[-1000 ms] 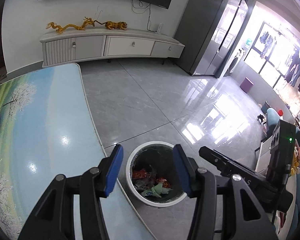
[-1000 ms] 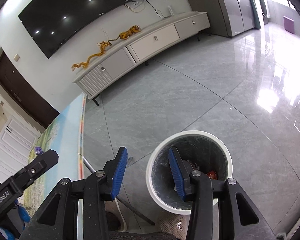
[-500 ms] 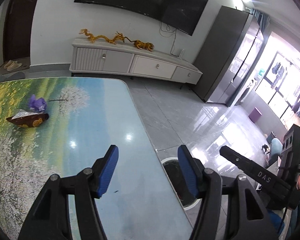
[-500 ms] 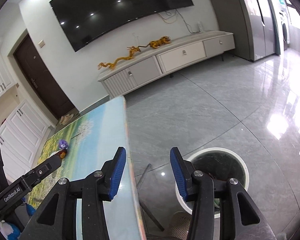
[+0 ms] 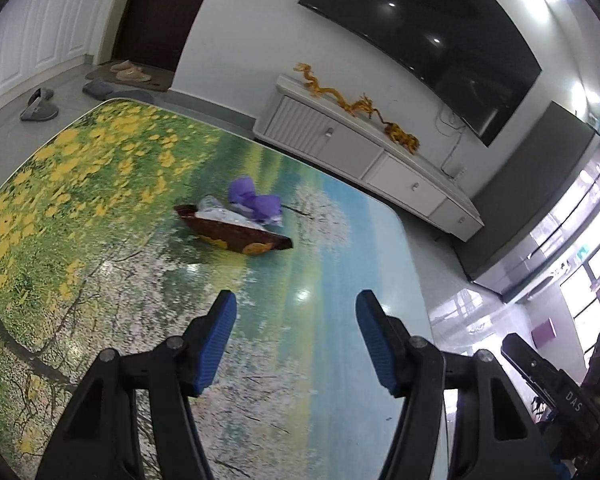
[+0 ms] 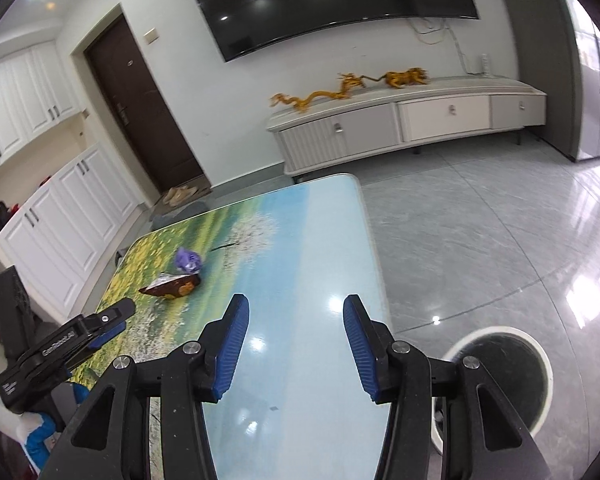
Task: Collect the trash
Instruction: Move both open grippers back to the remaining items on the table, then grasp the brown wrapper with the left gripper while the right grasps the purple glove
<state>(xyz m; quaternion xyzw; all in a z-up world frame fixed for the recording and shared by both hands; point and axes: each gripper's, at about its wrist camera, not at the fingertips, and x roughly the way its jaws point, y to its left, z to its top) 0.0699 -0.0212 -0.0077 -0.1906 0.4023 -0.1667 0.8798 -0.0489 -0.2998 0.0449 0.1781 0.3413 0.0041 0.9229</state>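
Both grippers empty over table, trash ahead.
Left gripper (image 5: 296,320) jaws apart, nothing between; brown wrapper (image 5: 236,234) and purple wad (image 5: 256,202) touching, ahead-left. Right gripper (image 6: 296,330) jaws opening, empty; bin (image 6: 500,334) just right on floor.
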